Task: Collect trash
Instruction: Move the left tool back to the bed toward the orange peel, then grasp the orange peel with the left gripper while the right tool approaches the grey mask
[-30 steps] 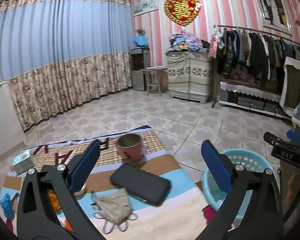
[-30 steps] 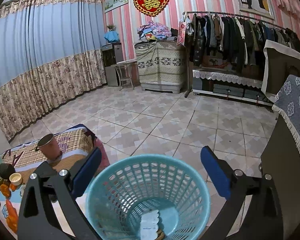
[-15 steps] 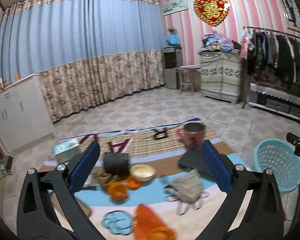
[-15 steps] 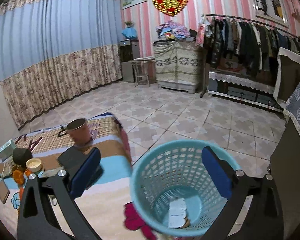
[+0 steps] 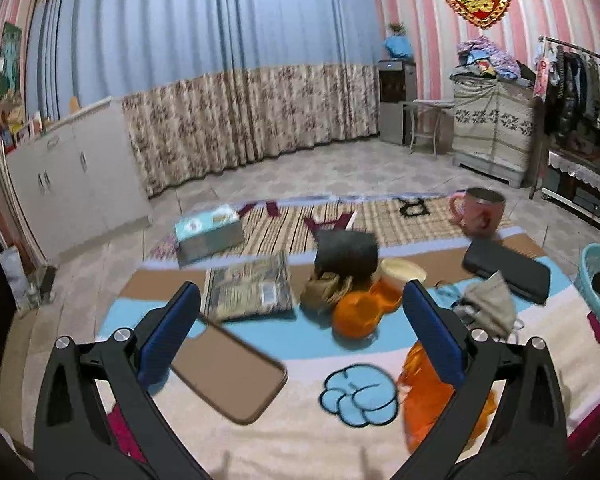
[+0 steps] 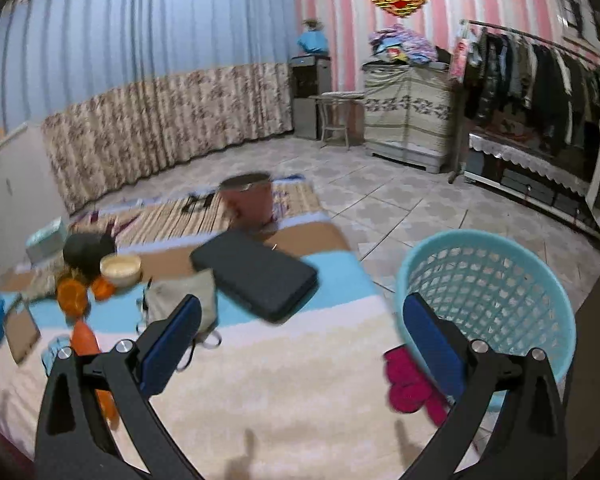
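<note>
While both grippers are held spread and empty above a striped blanket [image 5: 292, 432], the following items are recorded against one landmark, the black roll [image 5: 346, 249] lying near the blanket's middle.

Left gripper [image 5: 300, 336]: jaws wide apart, nothing between them; held over the near part of the blanket, on the camera side of the roll.

Right gripper [image 6: 300, 340]: jaws likewise wide apart and empty; the roll [image 6: 88, 250] is seen far to its left.

Orange peel [image 5: 364, 308]: two pieces, touching one another, just in front of the roll. A further orange piece [image 5: 432, 396] is found nearer the camera, partly hidden by the left gripper's finger; its nature cannot be told because of blur.

Crumpled brown scrap [image 5: 324, 290]: touching the roll's near side, beside the peel.

Small cream dish [image 5: 404, 269]: just right of the roll.

Grey mask [image 5: 488, 304]: well right of the roll, with loops trailing.

Black case [image 5: 506, 270]: right of the roll, behind the mask and touching it.

Pink mug [image 5: 480, 212]: beyond the case, upright.

Tissue box [image 5: 208, 232]: left of the roll and further back.

Booklet [image 5: 250, 290]: just left of the roll.

Phone case [image 5: 228, 372]: left of the roll, nearer the camera.

Basket [image 6: 488, 292]: turquoise, on the floor off the blanket's far right edge, well apart from the roll.
</note>
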Motion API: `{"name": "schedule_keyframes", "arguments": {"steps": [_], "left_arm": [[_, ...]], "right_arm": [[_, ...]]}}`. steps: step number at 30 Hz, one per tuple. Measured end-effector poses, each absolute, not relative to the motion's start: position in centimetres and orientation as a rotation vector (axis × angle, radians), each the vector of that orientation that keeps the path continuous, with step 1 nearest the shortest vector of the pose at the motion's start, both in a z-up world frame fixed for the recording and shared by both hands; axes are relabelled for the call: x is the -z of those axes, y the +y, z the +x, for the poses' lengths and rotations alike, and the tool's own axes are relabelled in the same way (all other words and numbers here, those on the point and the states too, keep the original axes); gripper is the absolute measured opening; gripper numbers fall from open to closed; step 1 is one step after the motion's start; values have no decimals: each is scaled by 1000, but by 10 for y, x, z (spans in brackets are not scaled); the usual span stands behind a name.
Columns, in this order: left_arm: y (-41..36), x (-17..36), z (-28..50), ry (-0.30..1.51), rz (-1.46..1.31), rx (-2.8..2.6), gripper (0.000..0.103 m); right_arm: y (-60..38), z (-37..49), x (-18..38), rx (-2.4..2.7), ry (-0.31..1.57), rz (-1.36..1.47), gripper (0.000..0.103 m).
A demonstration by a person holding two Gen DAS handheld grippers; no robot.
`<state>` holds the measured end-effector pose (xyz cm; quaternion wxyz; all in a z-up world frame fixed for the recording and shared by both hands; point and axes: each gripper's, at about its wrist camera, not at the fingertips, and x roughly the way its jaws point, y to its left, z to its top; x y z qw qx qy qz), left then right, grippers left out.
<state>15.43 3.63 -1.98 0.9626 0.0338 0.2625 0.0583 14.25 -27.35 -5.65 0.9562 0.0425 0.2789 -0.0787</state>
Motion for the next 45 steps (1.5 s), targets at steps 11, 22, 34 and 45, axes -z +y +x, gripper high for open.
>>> {"name": "schedule_keyframes", "arguments": {"steps": [11, 22, 34, 45], "left_arm": [[45, 75, 192, 652, 15, -91, 98], [4, 106, 240, 730, 142, -43, 96], [0, 116, 252, 798, 107, -17, 41], [27, 82, 218, 690, 61, -69, 39]], "right_arm": [[-243, 171, 68, 114, 607, -16, 99], [-231, 207, 80, 90, 653, -10, 99], [-230, 214, 90, 66, 691, 12, 99], [-209, 223, 101, 22, 725, -32, 98]]}}
